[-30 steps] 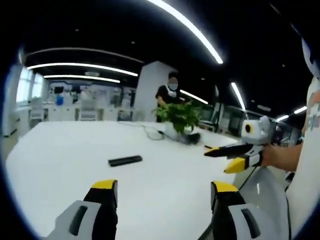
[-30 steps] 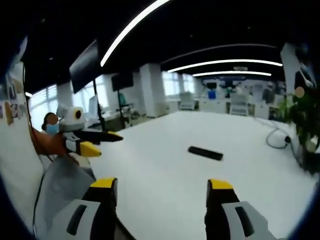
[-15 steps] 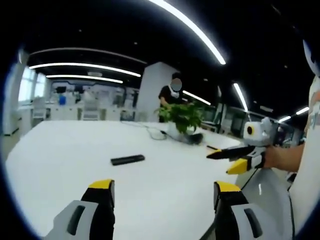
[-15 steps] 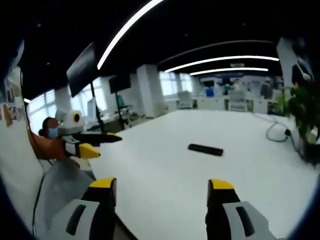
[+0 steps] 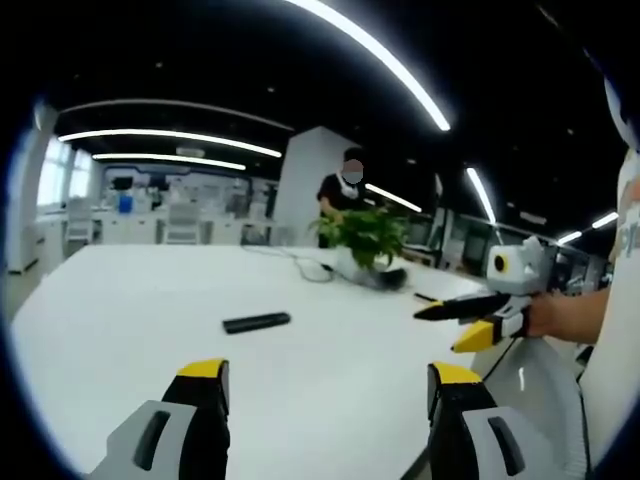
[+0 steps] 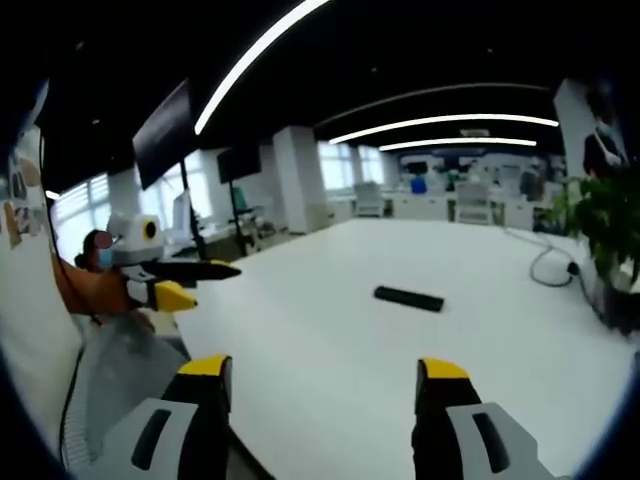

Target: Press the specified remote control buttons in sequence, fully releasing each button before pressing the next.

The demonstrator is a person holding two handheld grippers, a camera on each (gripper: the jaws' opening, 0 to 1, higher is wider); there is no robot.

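Note:
A black remote control (image 5: 256,322) lies flat on the white table (image 5: 120,300), well ahead of both grippers; the right gripper view has the remote control (image 6: 408,298) at centre right. My left gripper (image 5: 328,375) is open above the table's near part, nothing between its yellow-tipped jaws. My right gripper (image 6: 322,369) is open too, held over the near edge. In the left gripper view the right gripper (image 5: 465,320) comes in from the right, held by a hand. The left gripper (image 6: 185,282) appears at the left of the right gripper view.
A potted green plant (image 5: 365,235) stands at the table's far side with a cable (image 5: 300,265) beside it. A person (image 5: 340,190) stands behind the plant. Desks and chairs (image 6: 440,205) fill the room beyond the white table (image 6: 300,330).
Both views have shifted only slightly with the hands. The remote has stayed in place, and both grippers remain open.

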